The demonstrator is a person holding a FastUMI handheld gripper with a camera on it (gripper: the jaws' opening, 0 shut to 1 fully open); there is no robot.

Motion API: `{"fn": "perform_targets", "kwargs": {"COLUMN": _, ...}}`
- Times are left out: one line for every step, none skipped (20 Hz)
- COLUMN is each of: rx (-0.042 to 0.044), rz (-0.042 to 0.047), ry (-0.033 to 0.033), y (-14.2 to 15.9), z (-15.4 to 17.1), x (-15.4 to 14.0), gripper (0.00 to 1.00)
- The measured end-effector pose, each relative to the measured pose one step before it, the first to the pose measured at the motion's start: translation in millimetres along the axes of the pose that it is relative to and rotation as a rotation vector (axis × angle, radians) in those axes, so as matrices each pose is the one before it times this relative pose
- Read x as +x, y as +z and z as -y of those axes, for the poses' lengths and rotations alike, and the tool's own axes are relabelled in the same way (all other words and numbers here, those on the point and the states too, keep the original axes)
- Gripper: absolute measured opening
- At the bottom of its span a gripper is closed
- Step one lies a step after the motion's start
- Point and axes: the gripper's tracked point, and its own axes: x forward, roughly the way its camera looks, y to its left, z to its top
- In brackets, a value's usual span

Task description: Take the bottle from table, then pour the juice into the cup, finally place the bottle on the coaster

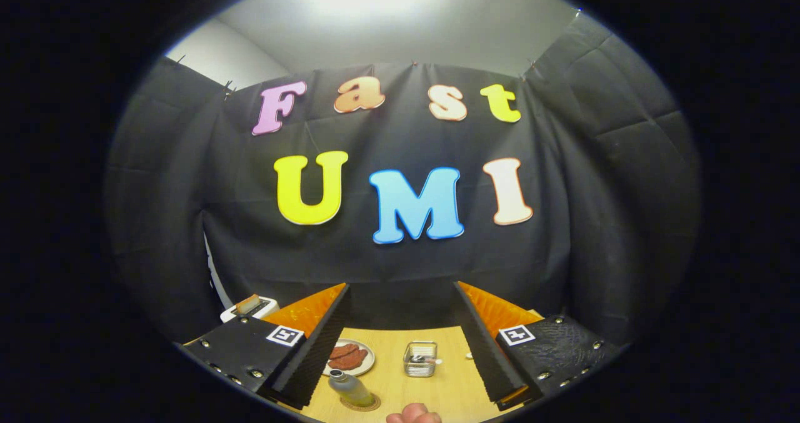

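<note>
In the gripper view, the gripper point(400, 342) is held high above the light wooden table point(437, 392) with its two fingers spread wide and nothing pinched between them. The small clear bottle of yellow-green juice with a grey cap point(350, 388) stands upright on the round brown coaster point(361, 404), near and left between the fingers, which suggests the placing is done. Further off are seen a clear glass cup point(420, 358) and, to its left, a pale plate of reddish food point(350, 357); a white toaster point(250, 307) sits far left, and part of a hand point(414, 415) shows nearest.

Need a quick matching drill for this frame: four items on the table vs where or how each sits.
Things:
1. bottle
2. plate
3. glass cup
4. toaster

Places:
A. behind the gripper's left finger, slice sticking up
B. standing on the round coaster
C. mid-table between the open fingers
D. holding reddish food, beyond the bottle

Pairs: 1-B, 2-D, 3-C, 4-A
</note>
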Motion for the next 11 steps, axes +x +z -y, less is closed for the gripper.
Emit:
{"fn": "perform_targets", "kwargs": {"rx": -0.01893, "rz": 0.01525, "ry": -0.00659, "y": 9.54, "z": 5.82, "x": -4.84, "gripper": 0.98}}
{"fn": "perform_targets", "kwargs": {"rx": -0.0084, "rz": 0.00164, "ry": 0.00342, "y": 6.77, "z": 5.07, "x": -6.08, "gripper": 0.98}}
{"fn": "perform_targets", "kwargs": {"rx": -0.00381, "rz": 0.00319, "ry": 0.00292, "y": 3.94, "z": 3.33, "x": -6.29, "gripper": 0.98}}
{"fn": "perform_targets", "kwargs": {"rx": 0.00015, "rz": 0.00463, "ry": 0.0002, "y": 3.03, "z": 7.15, "x": -4.13, "gripper": 0.98}}
{"fn": "perform_targets", "kwargs": {"rx": -0.00292, "rz": 0.00436, "ry": -0.00599, "y": 2.91, "z": 7.82, "x": -3.39, "gripper": 0.98}}
{"fn": "perform_targets", "kwargs": {"rx": -0.00272, "rz": 0.00259, "ry": -0.00421, "y": 0.66, "z": 8.31, "x": -2.85, "gripper": 0.98}}
{"fn": "perform_targets", "kwargs": {"rx": 0.00234, "rz": -0.00739, "ry": -0.0014, "y": -2.42, "z": 6.11, "x": -2.64, "gripper": 0.98}}
{"fn": "perform_targets", "kwargs": {"rx": 0.00613, "rz": -0.00592, "ry": -0.00178, "y": -2.4, "z": 7.66, "x": -3.6, "gripper": 0.98}}
{"fn": "perform_targets", "kwargs": {"rx": 0.00496, "rz": 0.00024, "ry": 0.00024, "y": -0.51, "z": 6.29, "x": -0.86, "gripper": 0.98}}
{"fn": "perform_targets", "kwargs": {"rx": -0.00179, "rz": -0.00668, "ry": -0.00454, "y": -3.14, "z": 8.1, "x": 0.1, "gripper": 0.98}}
{"fn": "perform_targets", "kwargs": {"rx": -0.00403, "rz": -0.00679, "ry": -0.001, "y": -5.48, "z": 8.32, "x": -0.54, "gripper": 0.98}}
